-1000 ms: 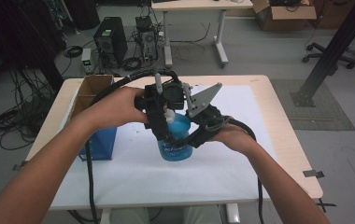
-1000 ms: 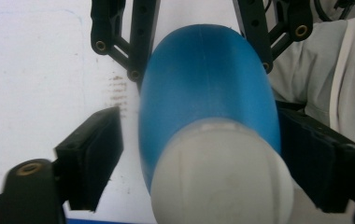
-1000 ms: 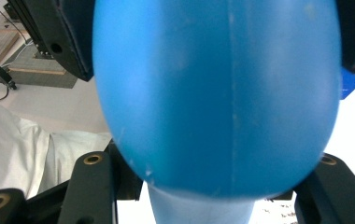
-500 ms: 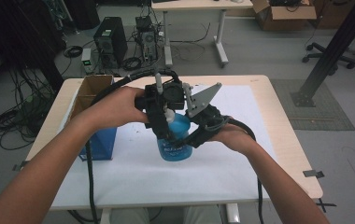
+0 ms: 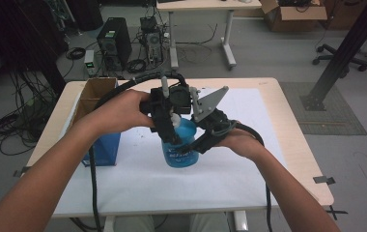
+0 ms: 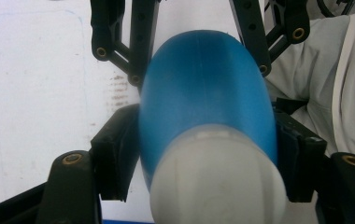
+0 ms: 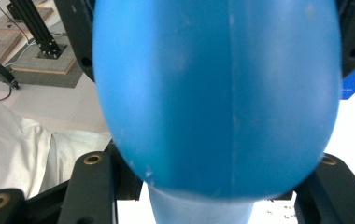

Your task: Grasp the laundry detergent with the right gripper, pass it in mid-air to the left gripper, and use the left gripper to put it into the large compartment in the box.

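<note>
From my remote seat, both tools meet on a blue bottle [image 5: 181, 145] standing on the white sheet [image 5: 249, 183] at mid-table. My right gripper [image 5: 198, 140] is clamped shut on its rounded body; my left gripper [image 5: 169, 129] has just been closing, its pads now pressing the neck just under the white cap [image 6: 217, 182]. By my reading, the grasp is made and the cap remains to be loosened. The bottle is glossy and bulbous, printed low down. Farther left, a cardboard box [image 5: 94, 94].
</note>
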`<state>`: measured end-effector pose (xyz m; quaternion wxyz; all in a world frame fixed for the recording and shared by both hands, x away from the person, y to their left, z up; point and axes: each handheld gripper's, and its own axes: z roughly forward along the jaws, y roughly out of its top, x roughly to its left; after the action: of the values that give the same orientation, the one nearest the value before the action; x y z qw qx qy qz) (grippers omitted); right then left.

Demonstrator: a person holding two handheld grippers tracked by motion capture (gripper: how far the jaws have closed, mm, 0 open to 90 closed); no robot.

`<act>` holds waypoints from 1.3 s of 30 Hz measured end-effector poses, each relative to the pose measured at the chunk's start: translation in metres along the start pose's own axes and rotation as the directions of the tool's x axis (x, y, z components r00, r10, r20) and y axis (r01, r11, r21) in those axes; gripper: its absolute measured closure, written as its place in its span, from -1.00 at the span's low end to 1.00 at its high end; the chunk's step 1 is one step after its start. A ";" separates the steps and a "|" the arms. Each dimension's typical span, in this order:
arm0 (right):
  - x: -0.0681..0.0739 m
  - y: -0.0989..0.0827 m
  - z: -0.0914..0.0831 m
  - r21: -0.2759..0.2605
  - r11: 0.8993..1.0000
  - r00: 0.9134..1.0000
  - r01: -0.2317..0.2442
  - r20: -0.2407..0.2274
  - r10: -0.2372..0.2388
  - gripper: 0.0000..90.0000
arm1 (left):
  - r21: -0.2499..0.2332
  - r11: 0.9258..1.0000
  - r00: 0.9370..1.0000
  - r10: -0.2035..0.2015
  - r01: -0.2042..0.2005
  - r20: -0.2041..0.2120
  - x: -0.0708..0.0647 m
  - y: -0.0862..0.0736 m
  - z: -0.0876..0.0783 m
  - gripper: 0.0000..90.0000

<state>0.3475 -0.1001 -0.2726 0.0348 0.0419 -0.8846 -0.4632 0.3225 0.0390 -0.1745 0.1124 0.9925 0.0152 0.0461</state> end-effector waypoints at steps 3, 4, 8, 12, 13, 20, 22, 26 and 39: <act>0.000 0.000 0.000 0.002 1.000 1.000 0.000 0.002 0.000 -0.02 | 0.007 1.000 1.000 0.002 -0.002 0.005 0.000 0.001 0.000 -0.19; 0.000 0.000 0.000 0.003 1.000 1.000 0.000 0.002 0.000 -0.02 | 0.008 1.000 1.000 0.003 -0.003 0.005 0.000 0.001 0.000 -0.19; 0.000 0.000 0.001 0.000 1.000 1.000 0.004 -0.001 -0.004 -0.02 | 0.015 1.000 1.000 0.006 -0.006 0.005 -0.001 0.001 0.000 -0.18; 0.000 0.001 0.000 0.001 1.000 1.000 0.006 0.000 -0.006 -0.02 | 0.017 1.000 1.000 0.009 -0.009 0.000 -0.001 0.001 -0.001 -0.17; 0.000 0.001 0.000 0.001 1.000 1.000 0.008 -0.001 -0.008 -0.02 | 0.017 1.000 1.000 0.011 -0.011 -0.001 -0.002 0.001 -0.001 -0.17; 0.000 0.002 0.000 0.001 1.000 1.000 0.014 0.005 -0.014 -0.02 | 0.020 1.000 1.000 0.013 -0.013 -0.008 -0.002 0.002 -0.002 -0.16; 0.000 0.002 0.000 0.006 1.000 1.000 0.017 0.006 -0.017 -0.02 | 0.025 1.000 1.000 0.014 -0.014 -0.011 -0.002 0.003 -0.001 -0.16; 0.001 0.002 0.000 0.009 1.000 1.000 0.026 0.012 -0.026 -0.04 | 0.033 0.999 1.000 0.018 -0.017 -0.009 -0.002 0.005 -0.002 -0.16; -0.003 -0.019 -0.024 -0.016 0.997 0.996 -0.075 0.052 0.076 -0.84 | 0.059 0.998 0.999 -0.006 0.009 -0.051 0.002 0.003 -0.008 -0.16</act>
<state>0.3537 -0.1298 -0.2750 0.0293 -0.0038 -0.8830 -0.4685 0.3238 0.0380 -0.1661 0.0826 0.9938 0.0231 0.0705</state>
